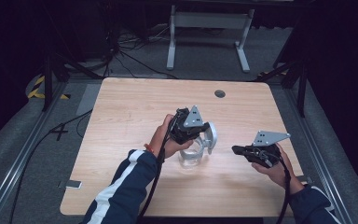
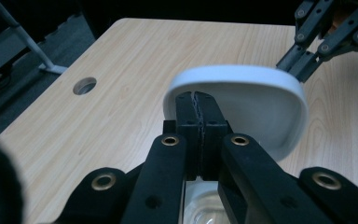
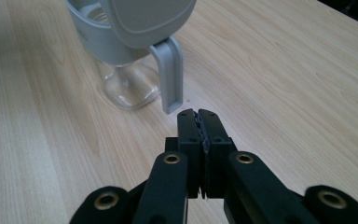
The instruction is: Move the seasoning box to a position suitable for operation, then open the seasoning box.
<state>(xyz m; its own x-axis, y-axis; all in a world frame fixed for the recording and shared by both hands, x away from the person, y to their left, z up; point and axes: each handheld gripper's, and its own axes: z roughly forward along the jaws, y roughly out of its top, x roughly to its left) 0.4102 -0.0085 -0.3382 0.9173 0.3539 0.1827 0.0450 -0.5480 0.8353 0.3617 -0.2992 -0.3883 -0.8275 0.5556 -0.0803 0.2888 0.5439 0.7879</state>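
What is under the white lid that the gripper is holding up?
Under the raised white rounded-square plastic lid stands a clear glass-like jug with a grey collar, on the wooden table. Whether anything is inside the jug cannot be told; the left gripper covers it.

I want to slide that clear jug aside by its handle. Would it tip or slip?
The clear jug narrows to a small base under a wide grey collar, so it looks top-heavy and may tip if pushed high. Its open lid probably adds to that. On the smooth wooden table, a low push would likely slide it.
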